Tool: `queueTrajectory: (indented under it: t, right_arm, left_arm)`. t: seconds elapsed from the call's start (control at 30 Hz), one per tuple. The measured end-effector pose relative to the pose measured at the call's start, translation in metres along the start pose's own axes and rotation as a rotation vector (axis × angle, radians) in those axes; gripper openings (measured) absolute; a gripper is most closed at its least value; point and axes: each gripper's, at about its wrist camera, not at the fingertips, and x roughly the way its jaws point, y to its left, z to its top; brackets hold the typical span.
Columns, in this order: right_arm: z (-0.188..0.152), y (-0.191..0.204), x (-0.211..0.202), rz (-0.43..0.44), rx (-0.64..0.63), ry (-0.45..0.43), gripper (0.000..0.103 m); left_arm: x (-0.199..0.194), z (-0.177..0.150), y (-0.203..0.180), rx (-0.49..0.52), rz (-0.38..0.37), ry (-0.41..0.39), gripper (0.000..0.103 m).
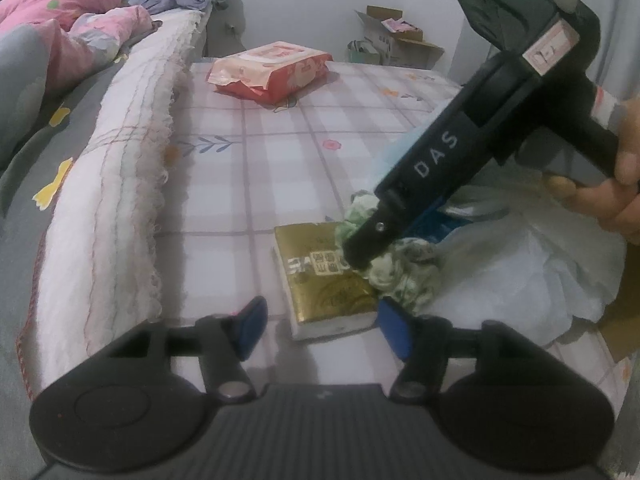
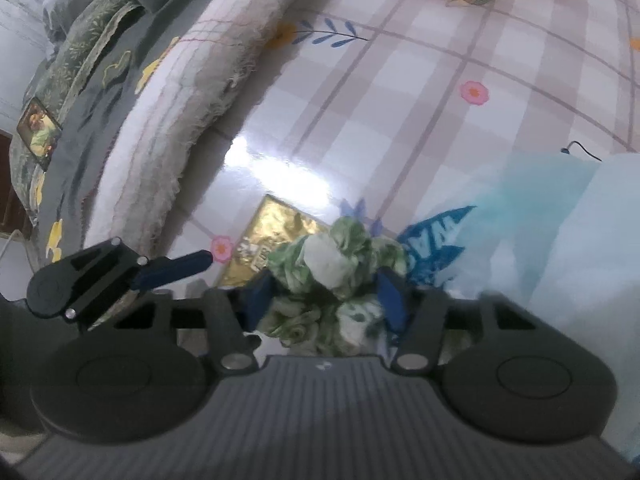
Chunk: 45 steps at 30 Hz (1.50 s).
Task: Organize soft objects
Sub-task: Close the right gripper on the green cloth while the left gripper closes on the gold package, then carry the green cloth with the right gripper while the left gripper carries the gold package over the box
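Left wrist view: the left gripper [image 1: 320, 330] fills the bottom of the frame with its blue fingers [image 1: 253, 326] spread apart and nothing between them, hovering over the checked floral tabletop [image 1: 248, 184]. Just ahead of them, at lower centre, lies a gold tissue pack [image 1: 324, 280]. Touching its right edge is a green-and-white floral cloth [image 1: 400, 268], bunched into a crumpled ball. The right gripper [image 1: 362, 258] slants down from the upper right of the frame, held by a hand [image 1: 604, 184] at the right edge, and its tip is pressed into the cloth. A white plastic bag [image 1: 540, 264] with blue print spreads out at the right, beside the cloth. Toward the top centre a red wipes pack [image 1: 272, 70] rests on the tabletop, well apart from the rest. A white frayed blanket [image 1: 116, 200] runs along the left side, with pink bedding [image 1: 60, 16] in the upper left corner and cardboard boxes [image 1: 400, 40] at the upper right.

Right wrist view: the right gripper's fingers [image 2: 390, 296] are clamped on the floral cloth [image 2: 332, 272] at the centre of the frame, one pad on each side of the bundle. The gold pack [image 2: 272, 228] shows just behind it, the bag [image 2: 540, 240] to the right, and one finger of the left gripper [image 2: 176, 270] at the left.
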Motion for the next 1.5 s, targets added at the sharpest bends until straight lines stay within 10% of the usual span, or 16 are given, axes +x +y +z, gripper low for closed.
queueTrajectory:
  t: [0.23, 0.9, 1.5]
  right_arm:
    - [-0.002, -0.017, -0.011, 0.035, 0.085, -0.073, 0.018]
    - [-0.006, -0.035, -0.056, 0.149, 0.148, -0.265, 0.017]
    - [-0.067, -0.013, -0.17, 0.24, 0.128, -0.513, 0.017]
  left_arm:
    - [0.01, 0.013, -0.01, 0.017, 0.025, 0.019, 0.068]
    - [0.033, 0.025, -0.008, -0.033, 0.056, 0.062, 0.054]
    - [-0.08, 0.036, -0.038, -0.055, -0.08, -0.147, 0.053]
